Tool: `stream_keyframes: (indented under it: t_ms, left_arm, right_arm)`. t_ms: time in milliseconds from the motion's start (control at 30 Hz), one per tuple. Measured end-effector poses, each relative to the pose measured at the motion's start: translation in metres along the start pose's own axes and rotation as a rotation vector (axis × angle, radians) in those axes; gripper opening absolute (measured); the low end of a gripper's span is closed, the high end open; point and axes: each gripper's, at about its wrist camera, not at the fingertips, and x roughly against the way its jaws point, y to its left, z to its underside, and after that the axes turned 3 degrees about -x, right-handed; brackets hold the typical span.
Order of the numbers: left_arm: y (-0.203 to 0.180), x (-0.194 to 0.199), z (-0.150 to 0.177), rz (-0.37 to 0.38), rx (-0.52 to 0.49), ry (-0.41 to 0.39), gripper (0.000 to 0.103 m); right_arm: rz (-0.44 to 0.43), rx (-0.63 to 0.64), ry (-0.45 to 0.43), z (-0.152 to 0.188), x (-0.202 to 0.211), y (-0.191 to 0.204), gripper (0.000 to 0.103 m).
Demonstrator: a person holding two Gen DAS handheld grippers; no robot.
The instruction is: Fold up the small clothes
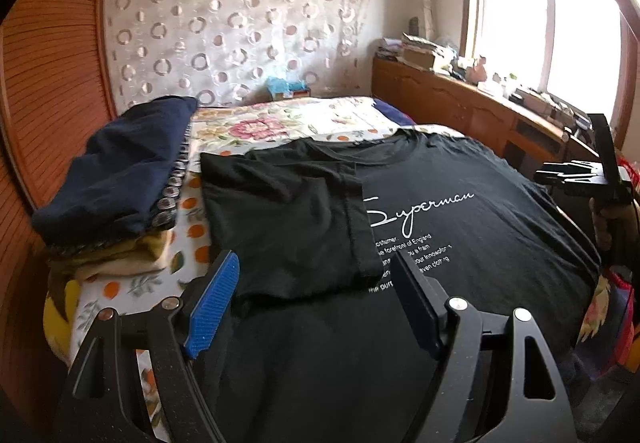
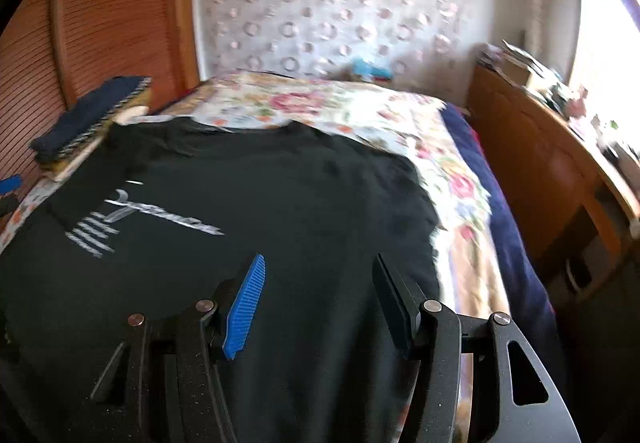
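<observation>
A: Both are empty. The left gripper (image 1: pixel 316 299) hangs with its jaws spread wide over the black T-shirt (image 1: pixel 460 211), nothing between the pads; just ahead of it lies the flap (image 1: pixel 288 219) already folded across the chest.

B: And the right gripper (image 2: pixel 320 303)?

A: Jaws parted, roughly halfway, bare over the shirt's unfolded side, whose edge lies just to its right on the floral bed (image 2: pixel 360 103).

B: What worries you?

A: I'd guess a pinch taking only the top layer, so the fold drags crooked, or the left one snagging that flap and undoing it. The stack of folded clothes (image 1: pixel 120 183) sits well off to the left, safe.
</observation>
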Motion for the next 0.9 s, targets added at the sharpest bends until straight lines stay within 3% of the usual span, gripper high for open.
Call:
stream_keyframes:
  t_ms: [100, 367, 733, 900]
  left_arm:
    - [-0.004, -0.019, -0.006, 0.007, -0.023, 0.039, 0.079]
    - [-0.013, -0.062, -0.015, 0.063, -0.063, 0.165, 0.079]
    - [-0.025, -0.091, -0.016, 0.070, -0.125, 0.269, 0.079]
    - [-0.025, -0.096, -0.015, 0.080, -0.129, 0.280, 0.079]
  right_arm:
    - [0.032, -0.050, 0.026, 0.003, -0.011, -0.014, 0.058]
    - [0.009, -0.173, 0.081, -0.005, -0.024, -0.037, 0.057]
    - [-0.088, -0.200, 0.127, -0.015, -0.024, -0.047, 0.031]
    - [-0.041, -0.140, 0.125, -0.014, -0.017, -0.047, 0.027]
